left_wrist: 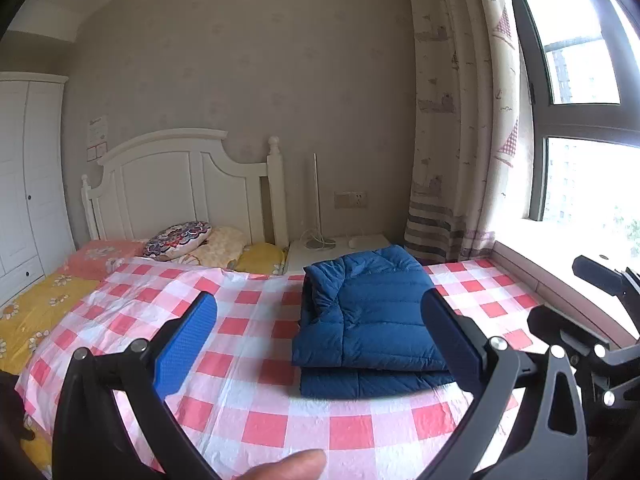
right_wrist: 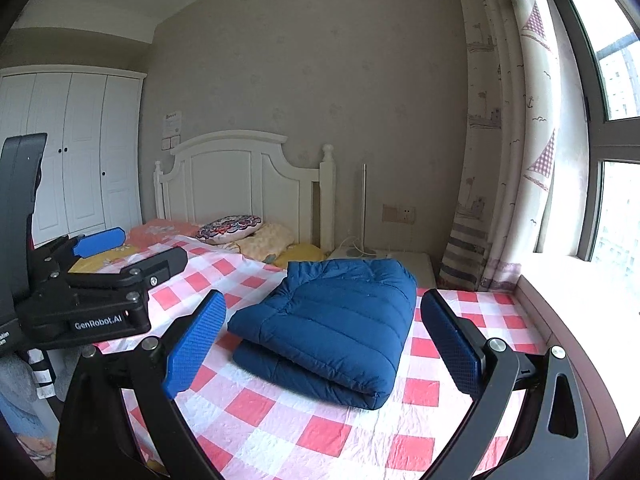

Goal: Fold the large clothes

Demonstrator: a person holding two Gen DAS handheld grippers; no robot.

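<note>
Folded blue puffer jacket (right_wrist: 328, 324) lying on the red-and-white checked bedspread (right_wrist: 280, 428).
Left gripper (left_wrist: 320, 336) and right gripper (right_wrist: 324, 344) held above the bed, jaws spread wide, gripping nothing, clear of the jacket.

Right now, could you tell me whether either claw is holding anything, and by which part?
Nothing is held. The left claw and right claw are both open, off the folded blue jacket, which lies on the checkered cloth.
</note>
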